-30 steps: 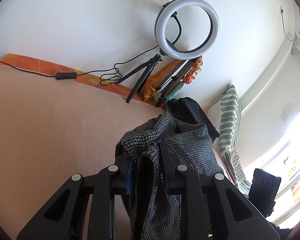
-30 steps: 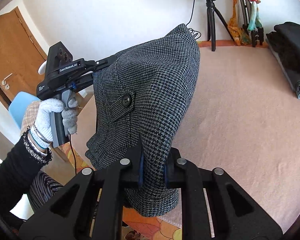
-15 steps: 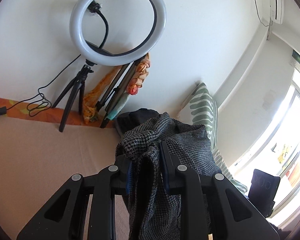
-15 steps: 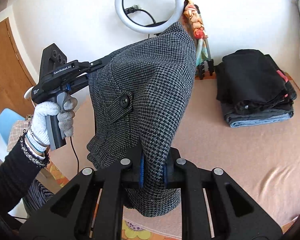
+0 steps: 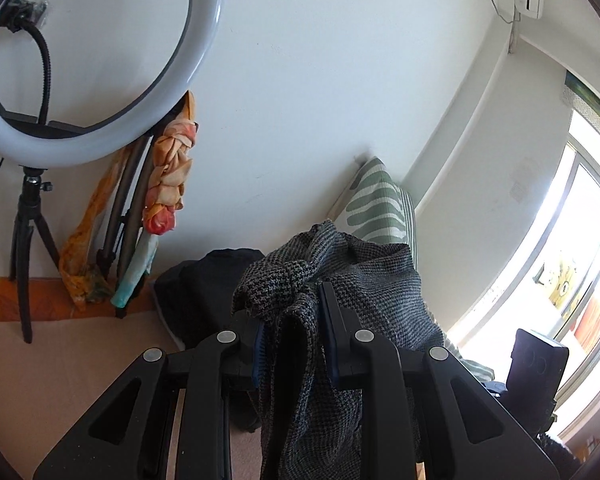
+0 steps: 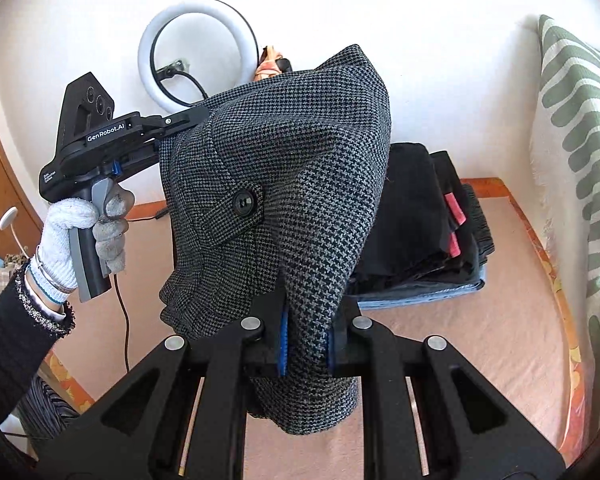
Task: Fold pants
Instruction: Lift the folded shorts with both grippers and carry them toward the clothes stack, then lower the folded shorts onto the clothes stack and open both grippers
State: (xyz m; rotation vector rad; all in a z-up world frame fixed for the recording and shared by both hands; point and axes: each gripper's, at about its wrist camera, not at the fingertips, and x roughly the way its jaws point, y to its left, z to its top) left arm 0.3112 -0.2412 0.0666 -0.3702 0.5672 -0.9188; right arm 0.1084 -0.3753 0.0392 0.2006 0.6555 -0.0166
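Grey houndstooth woollen pants point(image 5: 340, 280), in our left wrist view, bunch between our left gripper point(image 5: 292, 336), pinched, above the peach bedspread point(image 5: 60, 360). From our right wrist, the pants point(image 6: 300, 184) hang aloft, buttoned pocket flap showing, our right gripper point(image 6: 306, 340) clamping a fold, left gripper point(image 6: 196, 118) gripping the far edge.

Bright daylit interior, window point(image 5: 580, 280) at right of left view overexposed to white glare, ring light point(image 5: 100, 80) lit, soft shadows on bed point(image 6: 480, 320), strong fisheye curvature, dark vignette at corners, focus sharp throughout.
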